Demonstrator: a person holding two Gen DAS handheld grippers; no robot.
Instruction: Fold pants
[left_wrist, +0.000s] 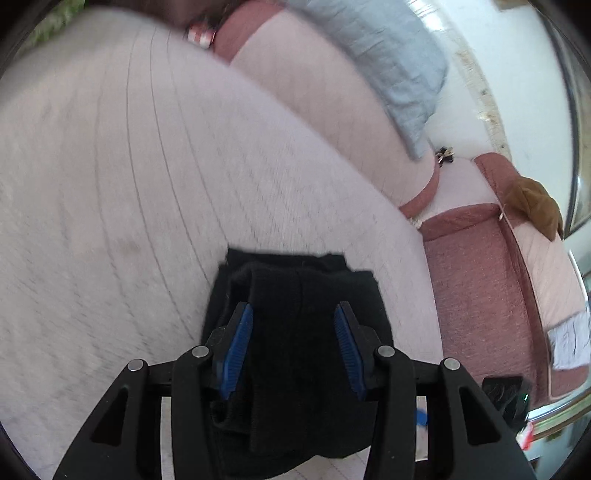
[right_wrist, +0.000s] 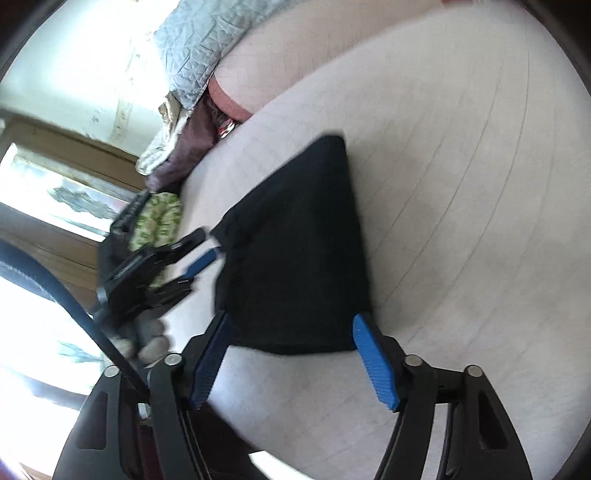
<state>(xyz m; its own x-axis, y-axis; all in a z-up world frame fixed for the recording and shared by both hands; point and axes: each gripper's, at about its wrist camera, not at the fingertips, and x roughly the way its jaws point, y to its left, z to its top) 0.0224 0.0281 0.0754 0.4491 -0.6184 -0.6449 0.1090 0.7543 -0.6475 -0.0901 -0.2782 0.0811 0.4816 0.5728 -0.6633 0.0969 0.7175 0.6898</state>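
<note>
The black pants (right_wrist: 295, 258) lie folded into a compact bundle on the pale quilted bed (right_wrist: 461, 184). In the left wrist view the pants (left_wrist: 295, 295) sit between and beyond my left gripper's (left_wrist: 293, 310) blue pads, which stand wide apart above the cloth. My right gripper (right_wrist: 291, 321) is open, its blue pads spread at the near edge of the bundle, not clamped on it. The left gripper (right_wrist: 199, 258) also shows in the right wrist view, open, just left of the pants, held by a gloved hand.
A pink bolster (left_wrist: 332, 110) and a light blue quilt (left_wrist: 388, 66) lie at the head of the bed. A reddish bed frame (left_wrist: 480, 288) with a brown cloth (left_wrist: 532, 203) is to the right. A green patterned item (right_wrist: 159, 221) and a window (right_wrist: 55, 199) are left.
</note>
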